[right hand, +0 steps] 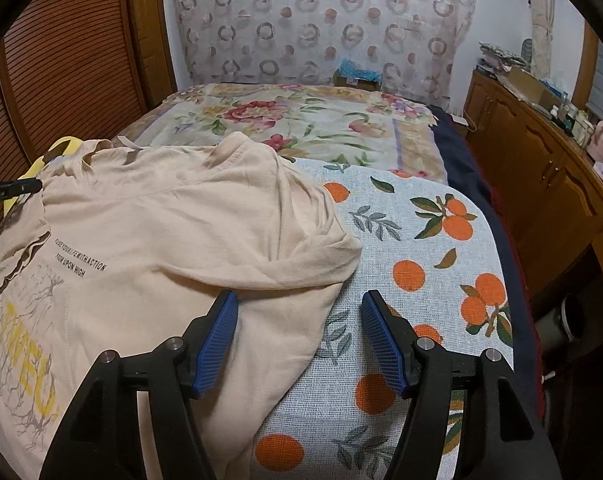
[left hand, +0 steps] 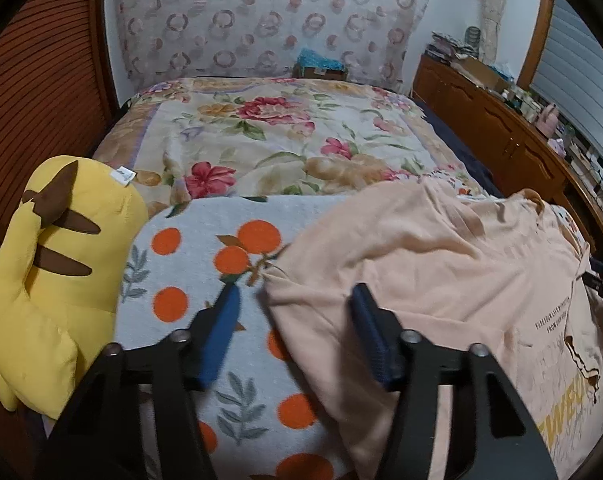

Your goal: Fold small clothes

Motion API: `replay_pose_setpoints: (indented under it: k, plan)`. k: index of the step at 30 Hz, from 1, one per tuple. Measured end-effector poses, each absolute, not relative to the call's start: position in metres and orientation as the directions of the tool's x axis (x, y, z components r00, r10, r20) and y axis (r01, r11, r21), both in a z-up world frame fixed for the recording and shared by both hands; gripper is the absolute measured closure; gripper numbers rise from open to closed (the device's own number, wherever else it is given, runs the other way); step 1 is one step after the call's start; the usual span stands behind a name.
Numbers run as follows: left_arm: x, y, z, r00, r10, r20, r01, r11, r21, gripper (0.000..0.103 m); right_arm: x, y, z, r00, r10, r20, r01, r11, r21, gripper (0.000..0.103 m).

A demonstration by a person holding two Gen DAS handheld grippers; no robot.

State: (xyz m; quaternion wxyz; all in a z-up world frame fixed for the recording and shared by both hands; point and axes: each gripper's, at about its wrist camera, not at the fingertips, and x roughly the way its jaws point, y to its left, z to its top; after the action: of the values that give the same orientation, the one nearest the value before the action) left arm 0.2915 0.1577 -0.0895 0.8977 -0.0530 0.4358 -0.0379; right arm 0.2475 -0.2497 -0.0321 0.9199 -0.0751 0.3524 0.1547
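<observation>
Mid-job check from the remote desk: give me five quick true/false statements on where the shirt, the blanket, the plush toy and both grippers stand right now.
1. The peach T-shirt lies on the orange-print blanket. True.
2. The left gripper straddles the shirt's edge, one of its jaws over the blanket and one over the shirt. True.
3. The right gripper is clamped shut on a sleeve. False: its jaws stand apart, with the shirt's edge between them and nothing pinched.
4. A yellow plush toy sits on top of the shirt. False: it lies beside the blanket, off the shirt.
5. The shirt is already folded into a neat square. False: it is rumpled and spread out, printed side up.
</observation>
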Motion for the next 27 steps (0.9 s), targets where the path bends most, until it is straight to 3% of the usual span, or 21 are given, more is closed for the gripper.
replay_pose_setpoints:
  k: [9, 10, 12, 14, 23, 25, 27]
  plan:
    - [0.292, 0.150, -0.090, 0.615, -0.123, -0.779, 0.057, 0.992, -0.112, 0.051, 0.248, -0.250, -0.033, 0.704, 0.230, -0.672, -0.338, 0.941, -0.031, 0.036]
    - [0.292, 0.150, -0.089, 0.614, -0.129, -0.778, 0.064, 0.991, -0.114, 0.055, 0.248, -0.250, -0.033, 0.704, 0.230, -0.672, -0.338, 0.941, -0.032, 0.036]
    - [0.292, 0.147, -0.089, 0.612, -0.148, -0.777, 0.087, 0.989, -0.120, 0.085, 0.248, -0.250, -0.033, 0.703, 0.231, -0.672, -0.338, 0.941, -0.031, 0.036]
    - [0.294, 0.146, -0.088, 0.606, -0.156, -0.780, 0.091, 0.988, -0.127, 0.093, 0.248, -0.250, -0.033, 0.704, 0.229, -0.672, -0.337, 0.941, -0.032, 0.036]
    - [0.274, 0.135, -0.060, 0.638, -0.196, -0.744, 0.090, 0.979, -0.181, 0.096, 0.272, -0.250, -0.029, 0.705, 0.214, -0.677, -0.319, 0.947, -0.033, 0.036]
    - [0.265, 0.132, -0.054, 0.655, -0.218, -0.724, 0.103, 0.974, -0.200, 0.096, 0.277, -0.249, -0.028, 0.706, 0.218, -0.674, -0.323, 0.946, -0.032, 0.042]
    - [0.256, 0.128, -0.049, 0.665, -0.228, -0.711, 0.111, 0.972, -0.208, 0.096, 0.279, -0.245, -0.028, 0.704, 0.236, -0.670, -0.343, 0.939, -0.029, 0.057]
